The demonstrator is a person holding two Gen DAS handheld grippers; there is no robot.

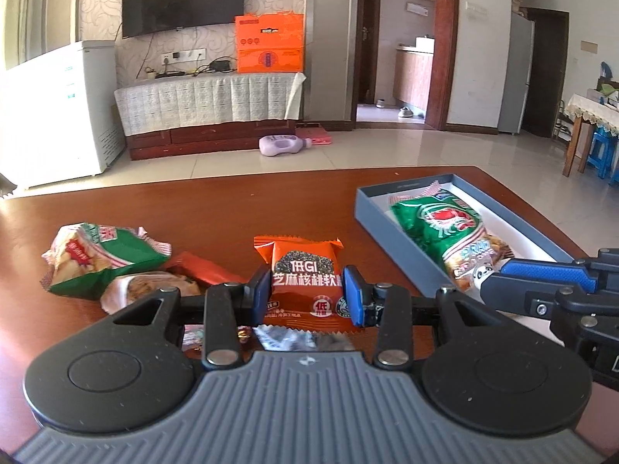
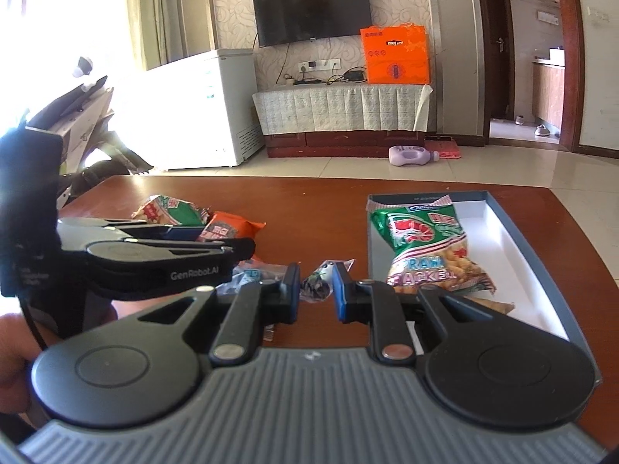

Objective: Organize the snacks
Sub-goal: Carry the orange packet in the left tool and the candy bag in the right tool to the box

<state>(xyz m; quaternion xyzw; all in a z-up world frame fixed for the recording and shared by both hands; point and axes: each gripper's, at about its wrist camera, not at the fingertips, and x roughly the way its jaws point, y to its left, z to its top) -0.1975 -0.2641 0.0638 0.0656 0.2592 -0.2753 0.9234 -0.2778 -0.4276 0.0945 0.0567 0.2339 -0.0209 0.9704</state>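
Wooden table (image 1: 232, 208) | tiled floor | left gripper (image 1: 305, 294) clamps orange packet (image 1: 305, 274) | right gripper (image 2: 316, 290) closed, small wrapper (image 2: 317, 284) between

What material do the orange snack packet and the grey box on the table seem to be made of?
The orange snack packet, held in the left gripper, looks like glossy plastic film: shiny, with crimped, zigzag ends. The grey box is probably matte cardboard: thin straight walls, white inside.
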